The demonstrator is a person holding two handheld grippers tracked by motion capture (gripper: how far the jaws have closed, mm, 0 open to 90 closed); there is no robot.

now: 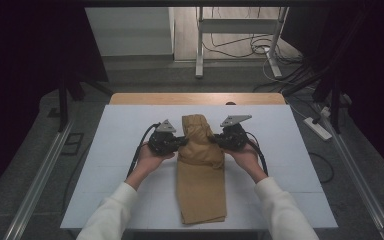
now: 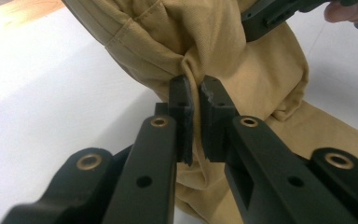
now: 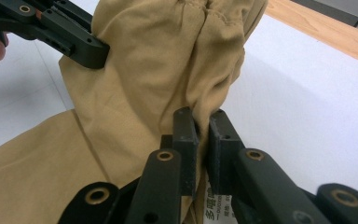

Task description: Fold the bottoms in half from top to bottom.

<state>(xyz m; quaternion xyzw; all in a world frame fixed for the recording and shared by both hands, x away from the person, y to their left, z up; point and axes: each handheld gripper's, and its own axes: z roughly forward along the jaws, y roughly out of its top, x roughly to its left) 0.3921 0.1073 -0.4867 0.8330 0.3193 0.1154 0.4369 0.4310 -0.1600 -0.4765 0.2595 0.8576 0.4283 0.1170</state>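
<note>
At the near edge of the high view, 2 white sleeves [image 1: 114,212] come in from the bottom, each hand carrying a black two-jaw gripper. Between the forearms lies the tan cotton garment [image 1: 201,185], its long lower part flat on the white table top [image 1: 115,150] and reaching almost to the near edge.

Farther in, the left gripper [image 1: 184,141] bites the garment's left edge and the right gripper [image 1: 214,139] bites its right edge, so the 2 tools face each other across the cloth. In the left gripper view, the left gripper's [image 2: 196,93] jaws are clenched on a pinched fold of the tan fabric, with the cloth running down between the pads. In the right gripper view, the right gripper's [image 3: 203,122] jaws are likewise clamped on a gathered fold, and a white printed label [image 3: 219,210] shows low between them. The upper part of the garment stands bunched and lifted between the 2 grips, while its lower part rests on the table.

Beyond the cloth, a strip of bare wooden table edge [image 1: 150,98] runs across, and past it stand a white metal frame [image 1: 200,45] and loose cables [image 1: 240,47] on the floor.
</note>
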